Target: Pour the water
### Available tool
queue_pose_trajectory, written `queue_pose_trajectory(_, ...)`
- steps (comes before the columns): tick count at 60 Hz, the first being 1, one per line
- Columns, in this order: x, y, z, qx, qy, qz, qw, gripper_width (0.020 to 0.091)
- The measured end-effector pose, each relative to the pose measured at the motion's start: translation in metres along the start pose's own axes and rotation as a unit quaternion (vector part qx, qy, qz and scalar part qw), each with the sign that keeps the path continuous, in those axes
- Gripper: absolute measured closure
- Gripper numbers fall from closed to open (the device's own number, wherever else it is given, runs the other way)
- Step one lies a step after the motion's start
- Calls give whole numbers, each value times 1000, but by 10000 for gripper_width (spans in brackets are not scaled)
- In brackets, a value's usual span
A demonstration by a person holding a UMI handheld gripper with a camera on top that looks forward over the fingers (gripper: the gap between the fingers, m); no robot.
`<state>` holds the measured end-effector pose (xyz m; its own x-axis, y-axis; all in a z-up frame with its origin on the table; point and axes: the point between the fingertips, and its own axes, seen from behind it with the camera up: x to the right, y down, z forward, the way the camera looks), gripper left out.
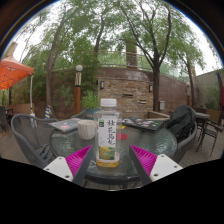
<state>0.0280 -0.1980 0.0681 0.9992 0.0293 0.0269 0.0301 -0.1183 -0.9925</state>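
Observation:
A clear bottle [108,138] with a white cap, a white label and yellowish liquid low inside stands upright on a round glass table [110,176]. My gripper [110,153] is open. The bottle stands between the pink pads [80,158], with a small gap on the left and a wider one on the right. It rests on the table by itself. Just behind the bottle to the left stands a white cup [88,128].
This is an outdoor patio. A metal chair [30,138] stands left of the table and a dark chair [184,126] right. A pale dish [65,126] lies beyond the cup. An orange parasol [12,72], a brick wall [125,92] and trees lie farther off.

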Motion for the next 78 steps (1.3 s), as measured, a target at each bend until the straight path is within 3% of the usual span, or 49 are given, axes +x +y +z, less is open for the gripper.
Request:
queue_pose_trajectory(19, -8, -16, 71, 14, 47, 6, 999, 274)
queue_pose_trajectory(21, -8, -20, 77, 16, 45, 4, 999, 306)
queue_pose_trajectory(24, -9, -18, 84, 10, 49, 0, 999, 506)
queue_pose_trajectory(31, -13, -17, 83, 22, 53, 10, 998, 532)
queue_pose_trajectory(44, -14, -17, 90, -8, 41, -21, 999, 620)
queue_pose_trajectory(53, 24, -63, 107, -11, 100, -208, 973, 635)
queue_pose_trajectory(59, 31, -102, 142, -12, 128, -440, 889, 639)
queue_pose_trajectory(67, 17, -136, 185, 0, 148, -709, 689, 639)
queue_pose_trajectory(78, -10, -164, 225, 12, 123, -883, 454, 637)
